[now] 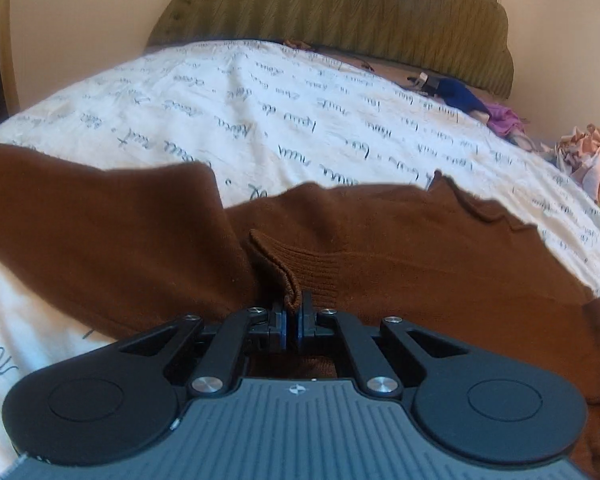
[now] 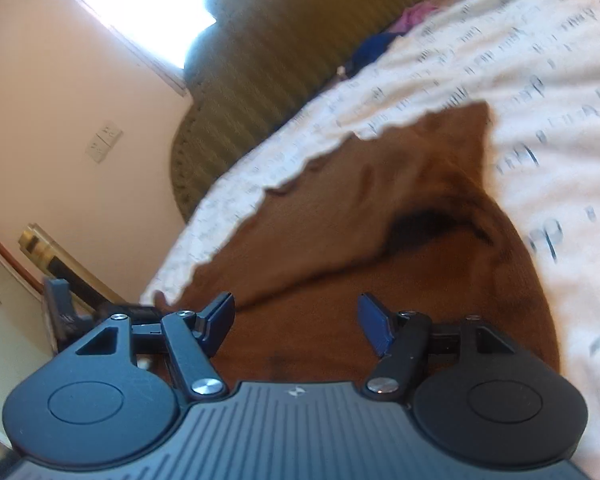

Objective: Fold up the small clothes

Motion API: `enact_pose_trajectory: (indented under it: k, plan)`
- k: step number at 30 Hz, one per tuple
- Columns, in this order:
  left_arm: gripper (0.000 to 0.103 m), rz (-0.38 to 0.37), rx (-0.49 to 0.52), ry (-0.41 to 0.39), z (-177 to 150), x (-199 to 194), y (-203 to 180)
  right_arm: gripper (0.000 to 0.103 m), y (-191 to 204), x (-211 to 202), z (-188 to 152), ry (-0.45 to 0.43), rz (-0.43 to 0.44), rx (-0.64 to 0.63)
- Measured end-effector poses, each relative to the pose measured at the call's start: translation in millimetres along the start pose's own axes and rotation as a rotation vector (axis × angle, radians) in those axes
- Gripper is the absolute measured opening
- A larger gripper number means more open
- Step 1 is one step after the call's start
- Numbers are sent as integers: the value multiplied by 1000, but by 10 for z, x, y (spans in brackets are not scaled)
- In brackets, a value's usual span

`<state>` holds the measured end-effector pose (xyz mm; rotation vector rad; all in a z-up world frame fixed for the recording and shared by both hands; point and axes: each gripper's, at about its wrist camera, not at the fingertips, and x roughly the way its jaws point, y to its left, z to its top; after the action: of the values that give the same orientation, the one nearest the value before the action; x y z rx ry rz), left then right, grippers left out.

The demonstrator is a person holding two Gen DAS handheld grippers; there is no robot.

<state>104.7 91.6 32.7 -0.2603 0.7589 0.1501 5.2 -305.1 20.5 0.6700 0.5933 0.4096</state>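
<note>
A brown knit sweater [image 1: 380, 248] lies spread on a white bedsheet with script print [image 1: 260, 120]. My left gripper [image 1: 293, 312] is shut on the ribbed cuff [image 1: 288, 268] of a sleeve, at the near edge of the sweater. A sleeve or folded part [image 1: 100, 220] lies to the left. In the right wrist view the sweater [image 2: 340, 240] lies just ahead, blurred, with a dark opening [image 2: 416, 228] in it. My right gripper [image 2: 296, 324] is open and empty, its fingers over the brown cloth.
An olive padded headboard [image 1: 340, 8] stands at the far end of the bed. Blue and purple clothes [image 1: 472, 104] and a pink pile [image 1: 592, 160] lie at the far right. A bright window [image 2: 148, 4] and a wall socket [image 2: 104, 140] are on the wall.
</note>
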Motion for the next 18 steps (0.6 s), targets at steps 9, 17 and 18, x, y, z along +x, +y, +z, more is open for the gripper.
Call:
enact_pose_trajectory:
  k: [9, 17, 18]
  plan:
    - [5, 44, -13, 28, -12, -2, 218, 75, -152, 588, 710, -24, -143, -5]
    - [14, -13, -30, 14, -10, -35, 358, 72, -417, 830, 368, 9, -270, -139]
    - [19, -44, -66, -15, -17, -125, 464, 72, -393, 825, 364, 13, -278, -164]
